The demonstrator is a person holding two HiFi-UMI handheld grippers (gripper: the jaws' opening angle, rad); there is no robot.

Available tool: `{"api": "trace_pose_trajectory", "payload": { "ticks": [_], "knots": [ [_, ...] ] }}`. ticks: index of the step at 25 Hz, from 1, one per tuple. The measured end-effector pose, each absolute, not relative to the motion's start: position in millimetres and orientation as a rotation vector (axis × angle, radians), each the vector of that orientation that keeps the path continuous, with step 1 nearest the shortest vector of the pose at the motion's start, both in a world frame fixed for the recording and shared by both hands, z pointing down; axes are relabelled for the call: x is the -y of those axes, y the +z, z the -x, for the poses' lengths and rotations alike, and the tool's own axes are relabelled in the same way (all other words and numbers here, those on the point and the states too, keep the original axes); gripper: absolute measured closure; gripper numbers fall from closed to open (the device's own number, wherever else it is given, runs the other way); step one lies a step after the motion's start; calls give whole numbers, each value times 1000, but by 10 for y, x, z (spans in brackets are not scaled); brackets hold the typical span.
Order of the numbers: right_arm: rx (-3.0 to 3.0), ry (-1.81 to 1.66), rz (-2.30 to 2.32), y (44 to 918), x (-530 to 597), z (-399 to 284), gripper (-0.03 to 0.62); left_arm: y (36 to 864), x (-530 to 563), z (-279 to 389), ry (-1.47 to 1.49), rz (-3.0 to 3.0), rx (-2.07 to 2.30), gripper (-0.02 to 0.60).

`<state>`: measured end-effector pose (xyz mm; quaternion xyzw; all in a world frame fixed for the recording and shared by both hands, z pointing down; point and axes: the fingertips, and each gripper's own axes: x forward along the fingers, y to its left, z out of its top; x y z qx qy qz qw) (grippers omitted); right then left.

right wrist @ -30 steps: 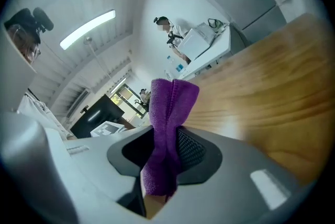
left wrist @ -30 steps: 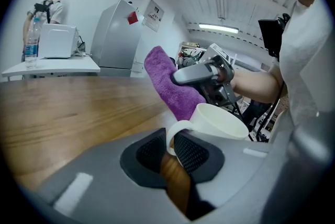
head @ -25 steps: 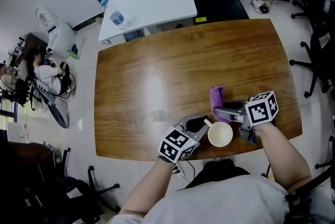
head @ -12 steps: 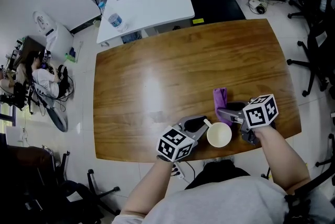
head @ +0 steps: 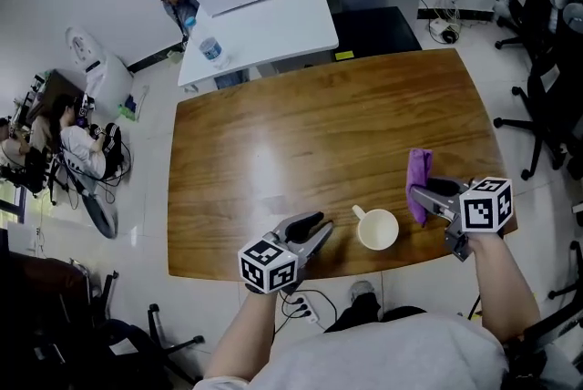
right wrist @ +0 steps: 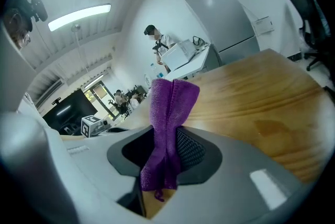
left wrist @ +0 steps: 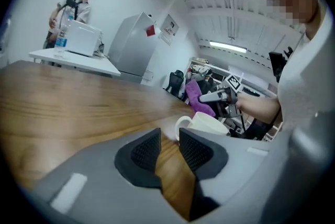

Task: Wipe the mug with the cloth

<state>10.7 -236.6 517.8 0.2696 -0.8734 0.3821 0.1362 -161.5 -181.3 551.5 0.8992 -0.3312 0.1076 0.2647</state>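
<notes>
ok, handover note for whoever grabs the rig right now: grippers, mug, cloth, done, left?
Left gripper: jaws opening, nothing between them, left of the white ceramic mug.
Right gripper: shut on the purple fabric cloth, right of the mug, not touching it.
Mug: upright on the brown wooden table, handle toward the left gripper, free.
Done: cloth gripped.
Left: hold the mug, wipe it; any wiping so far doesn't show.
</notes>
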Motion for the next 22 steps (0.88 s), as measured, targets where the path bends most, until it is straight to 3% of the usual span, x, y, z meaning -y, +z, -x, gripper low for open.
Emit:
{"api": "trace_pose_trajectory", "payload": {
  "ticks": [4,12,22],
  "knots": [
    [2611,1053,-748,4831,1950,-235,467,5065,1490,1729,191,-2483,998,580],
    [2743,910,-497,4570,280,-392,467,4633,199,978,206,-2567,1021,580],
    [2794,754,-370,4214,-1920,-1311,467,4233,-1916,-338,167,-2552,1026,580]
  ]
}}
